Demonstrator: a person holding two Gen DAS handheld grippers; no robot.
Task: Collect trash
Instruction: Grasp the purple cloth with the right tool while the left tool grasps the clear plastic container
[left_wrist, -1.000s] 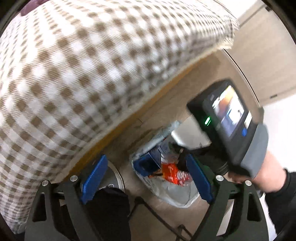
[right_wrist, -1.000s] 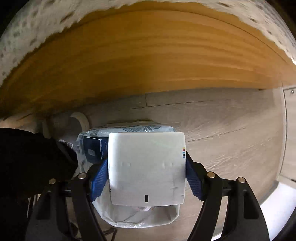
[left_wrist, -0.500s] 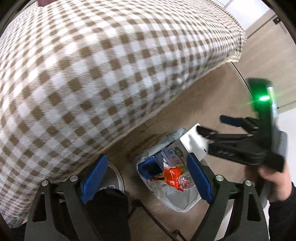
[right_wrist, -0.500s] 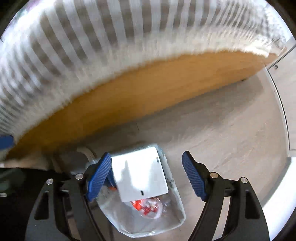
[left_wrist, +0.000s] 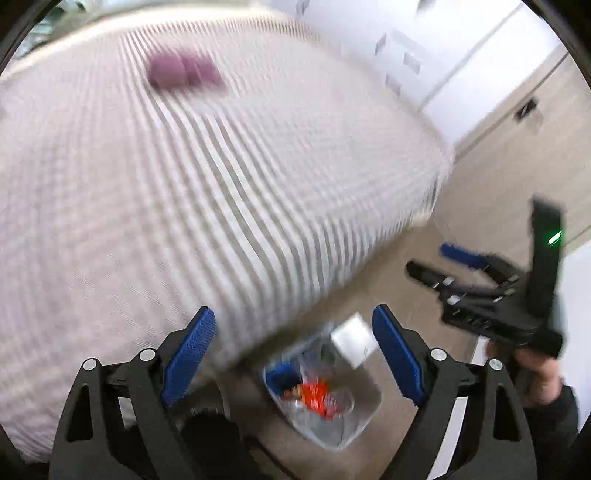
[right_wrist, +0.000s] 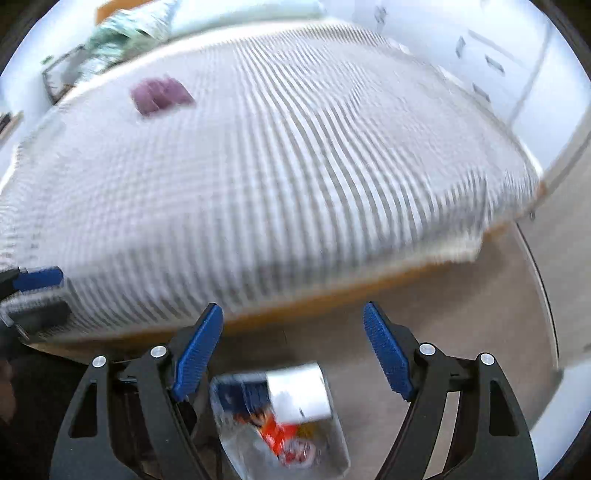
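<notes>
A wide bed (right_wrist: 280, 162) under a brown-and-white checked cover, smeared by motion blur, fills most of both views, with a small purple item (right_wrist: 160, 95) lying on top of it toward the far side. Pale wood-look floor (right_wrist: 461, 314) runs along the bed's near edge, where an orange-brown wooden frame shows under the cover. On that floor, just beside the bed, stands a clear-lined trash bin (right_wrist: 336, 443), seen below and between the fingers in both wrist views. Inside it lie 1 white box (right_wrist: 297, 395) leaning against the rim, a dark blue carton (right_wrist: 236, 393) next to it, and red-orange wrappers (right_wrist: 277, 430) lower down. The left gripper (left_wrist: 293, 354) has its 2 blue-padded jaws spread wide with nothing between them. The right gripper (right_wrist: 293, 350) is likewise spread wide and empty; in the left wrist view it appears at the right edge, held above the floor by a hand (left_wrist: 535, 373) in a dark sleeve, a green light glowing on its body.
</notes>
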